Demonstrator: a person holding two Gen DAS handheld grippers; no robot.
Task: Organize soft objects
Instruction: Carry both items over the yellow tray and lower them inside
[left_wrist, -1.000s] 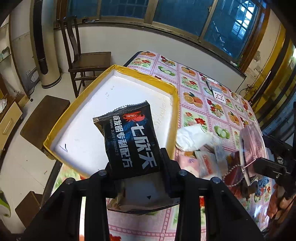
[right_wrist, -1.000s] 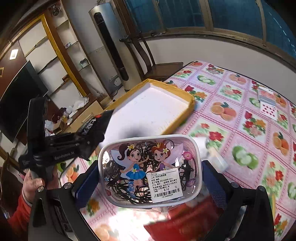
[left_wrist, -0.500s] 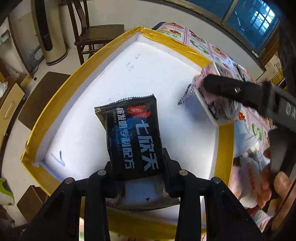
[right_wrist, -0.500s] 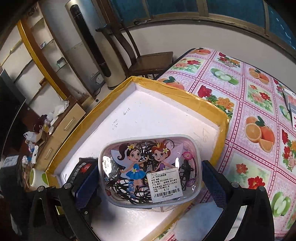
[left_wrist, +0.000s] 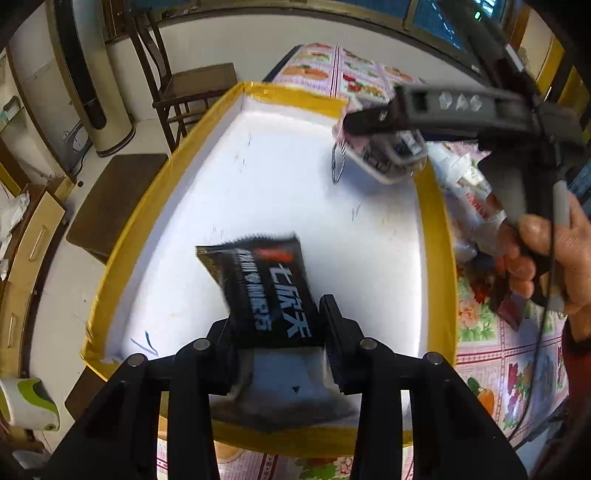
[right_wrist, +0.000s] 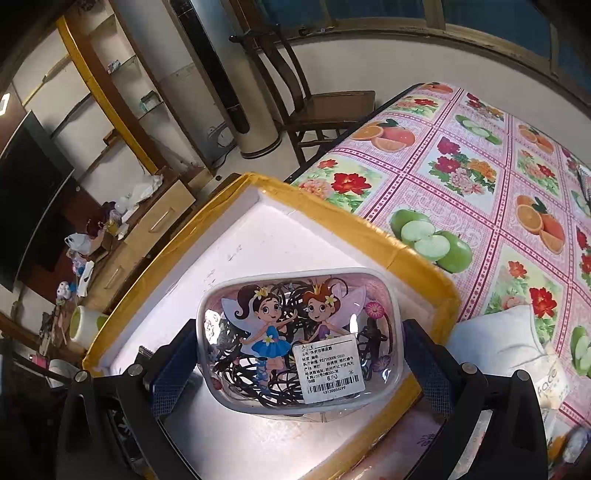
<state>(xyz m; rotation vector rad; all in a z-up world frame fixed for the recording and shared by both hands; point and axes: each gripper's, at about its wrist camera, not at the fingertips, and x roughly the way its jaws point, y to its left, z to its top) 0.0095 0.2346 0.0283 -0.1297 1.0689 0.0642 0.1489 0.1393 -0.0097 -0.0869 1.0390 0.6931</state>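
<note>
Over the tray (left_wrist: 436, 236), left claw (left_wrist: 277, 339) grips black packet (left_wrist: 266, 288); right claw (right_wrist: 299, 350) grips fairy pouch (right_wrist: 295, 332).

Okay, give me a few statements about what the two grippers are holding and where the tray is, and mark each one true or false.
1. The left gripper is shut on a black snack packet with white lettering. True.
2. The right gripper holds a red apple. False: it is shut on a clear plastic pouch printed with two cartoon fairies.
3. Both items are held over the white tray with the yellow taped rim. True.
4. The tray sits on a bare wooden floor. False: it rests on a table covered by a fruit-and-flower patterned cloth.
5. The pouch carries a white barcode label. True.
</note>
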